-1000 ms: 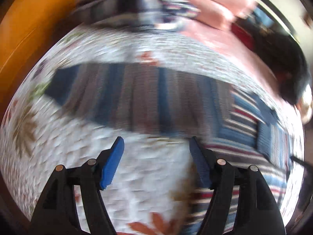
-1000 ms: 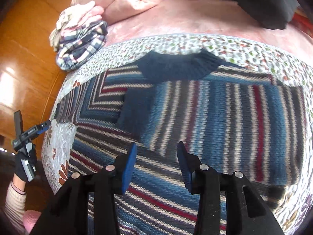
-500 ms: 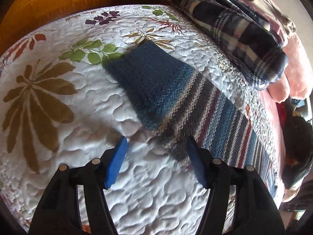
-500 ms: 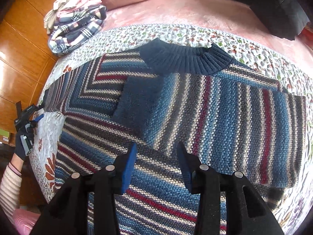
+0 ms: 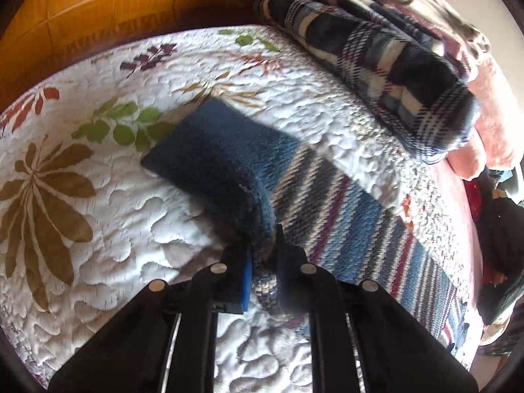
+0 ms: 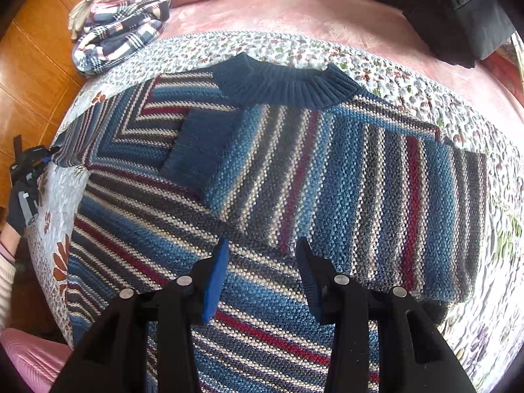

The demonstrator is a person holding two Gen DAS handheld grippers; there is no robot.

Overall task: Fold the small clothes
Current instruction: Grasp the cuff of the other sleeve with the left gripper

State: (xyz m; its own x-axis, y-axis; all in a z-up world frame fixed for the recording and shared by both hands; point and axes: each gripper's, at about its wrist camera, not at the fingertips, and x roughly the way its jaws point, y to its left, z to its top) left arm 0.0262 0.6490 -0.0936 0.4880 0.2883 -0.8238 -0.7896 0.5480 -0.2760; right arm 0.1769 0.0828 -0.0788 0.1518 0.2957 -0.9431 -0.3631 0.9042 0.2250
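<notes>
Sweater [image 6: 294, 180] lies on quilt [image 6: 491, 294]; folded blanket [image 6: 121, 37] behind, left.

Plaid blanket [image 5: 376, 65] blocks far side; quilt [image 5: 82, 229] open.

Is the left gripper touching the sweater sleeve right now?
Touching. In the left wrist view, the left gripper is shut on the striped sweater's sleeve, with knit fabric bunched between its fingers near the dark blue cuff.

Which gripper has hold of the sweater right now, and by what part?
The left gripper is shut on the striped sweater's sleeve, at its near edge beside the dark blue cuff. The right gripper is open above the sweater body, holding nothing.
</notes>
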